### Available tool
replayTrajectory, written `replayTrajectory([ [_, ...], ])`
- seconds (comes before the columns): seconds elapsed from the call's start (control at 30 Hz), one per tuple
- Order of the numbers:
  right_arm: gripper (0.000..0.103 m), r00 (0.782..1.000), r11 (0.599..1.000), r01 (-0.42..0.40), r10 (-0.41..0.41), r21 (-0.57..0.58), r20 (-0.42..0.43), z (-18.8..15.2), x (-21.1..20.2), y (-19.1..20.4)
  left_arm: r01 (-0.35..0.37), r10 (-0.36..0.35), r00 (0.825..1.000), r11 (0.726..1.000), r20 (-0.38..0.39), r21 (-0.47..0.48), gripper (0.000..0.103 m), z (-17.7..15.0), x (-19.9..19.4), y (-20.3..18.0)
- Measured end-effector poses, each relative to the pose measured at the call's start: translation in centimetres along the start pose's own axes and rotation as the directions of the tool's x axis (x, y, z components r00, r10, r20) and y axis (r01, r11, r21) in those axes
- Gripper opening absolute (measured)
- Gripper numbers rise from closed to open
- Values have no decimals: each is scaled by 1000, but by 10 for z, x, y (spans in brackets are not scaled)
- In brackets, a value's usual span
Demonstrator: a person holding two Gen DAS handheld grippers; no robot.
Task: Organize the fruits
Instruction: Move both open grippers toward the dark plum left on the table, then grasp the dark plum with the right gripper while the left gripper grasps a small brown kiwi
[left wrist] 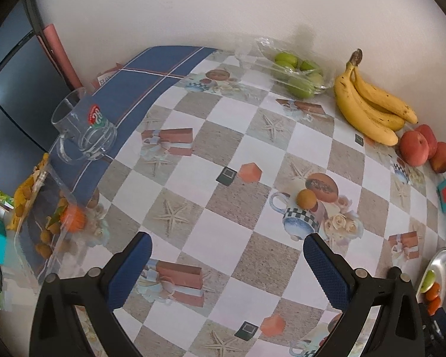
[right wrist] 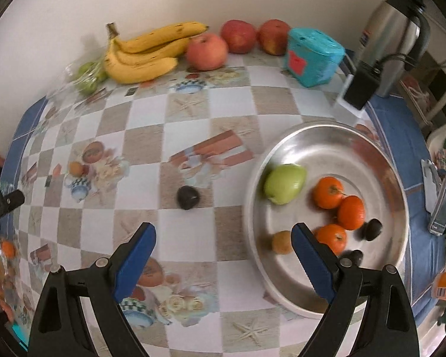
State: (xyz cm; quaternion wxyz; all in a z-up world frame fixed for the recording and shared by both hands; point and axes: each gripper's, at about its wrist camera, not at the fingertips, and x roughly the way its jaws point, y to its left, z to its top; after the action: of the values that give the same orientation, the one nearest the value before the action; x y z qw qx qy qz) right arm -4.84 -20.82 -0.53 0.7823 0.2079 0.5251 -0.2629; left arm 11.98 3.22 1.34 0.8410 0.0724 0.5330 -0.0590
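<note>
three oranges, 1 green fruit in metal bowl; both tongs apart, empty.

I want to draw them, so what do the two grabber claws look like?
Both look alike. The left gripper and the right gripper each have two black plastic arms with triangle-shaped holes and small round silver bolts. Each arm ends in a flat blue finger pad with a bumpy, dotted surface. No cables, sleeves or hands show.
</note>
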Motion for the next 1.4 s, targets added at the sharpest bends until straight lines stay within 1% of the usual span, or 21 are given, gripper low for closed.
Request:
replayTrajectory([
  [0.1,93,1000,999,-14,14,-30,-2,-1,0,13,-15,15,1000,1000,11,7,103,1,-2,4],
  [0.2,93,1000,998,-19,19,-54,-1,-1,0,25,-15,15,1000,1000,17,0,103,2,-4,9],
  [0.53,93,999,992,-52,53,-114,6,-4,3,54,-17,17,1000,999,2,-31,103,7,2,24],
  [0.8,93,998,989,-66,68,-131,10,-4,13,63,-12,11,1000,1000,-20,-25,103,10,13,20],
  [0.93,93,996,988,-89,90,-126,2,-4,24,64,-3,3,1000,1000,-31,-14,103,11,20,15],
  [1.07,93,996,989,-88,88,-121,-5,-4,34,63,1,-1,999,1000,-46,6,103,11,29,7],
  [1.2,93,996,990,-91,91,-112,-9,-4,43,59,20,-19,999,1000,-40,18,103,12,34,0],
  [1.27,93,996,990,-93,93,-109,-9,-3,47,57,30,-29,999,999,-23,15,103,13,36,-4],
  [1.4,93,994,991,-105,106,-89,14,0,50,49,86,-86,996,996,6,6,103,16,39,-7],
])
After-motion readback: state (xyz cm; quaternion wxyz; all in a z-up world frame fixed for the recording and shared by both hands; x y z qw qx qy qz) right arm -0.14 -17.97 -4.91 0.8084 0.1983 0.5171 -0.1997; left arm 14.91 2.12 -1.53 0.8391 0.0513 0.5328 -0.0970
